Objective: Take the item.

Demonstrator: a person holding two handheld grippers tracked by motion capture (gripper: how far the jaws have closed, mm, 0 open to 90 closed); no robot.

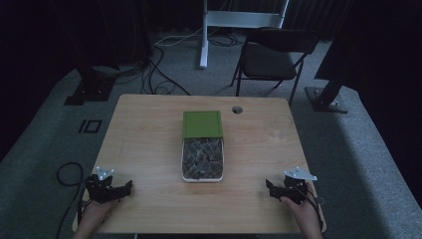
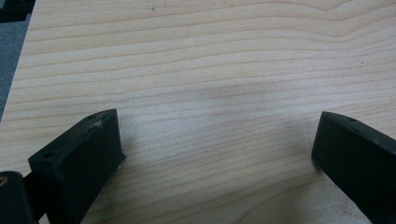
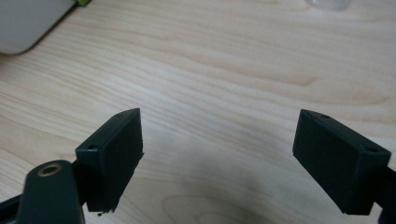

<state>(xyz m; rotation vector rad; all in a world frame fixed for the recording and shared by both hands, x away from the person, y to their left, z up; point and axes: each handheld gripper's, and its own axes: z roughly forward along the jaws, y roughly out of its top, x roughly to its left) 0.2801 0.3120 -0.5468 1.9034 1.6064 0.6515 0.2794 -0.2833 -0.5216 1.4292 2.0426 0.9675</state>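
Note:
A white rectangular box (image 1: 222, 160) lies at the middle of the wooden table (image 1: 149, 149), packed with several small dark triangular pieces. Its green lid (image 1: 202, 123) is slid back and covers the far half. My left gripper (image 1: 130, 185) rests near the front left corner, held by a hand, jaws open over bare wood (image 2: 215, 135). My right gripper (image 1: 267, 185) sits near the front right corner in the other hand, also open with nothing between its jaws (image 3: 217, 135). A corner of the white box (image 3: 28, 23) shows at the top left of the right gripper view.
A round cable hole (image 1: 237, 109) is in the table's far side. Behind the table stand a black folding chair (image 1: 271, 59) and a white stand leg (image 1: 204, 35). Cables (image 1: 159, 74) trail over the grey carpet, and dark stand bases flank the table.

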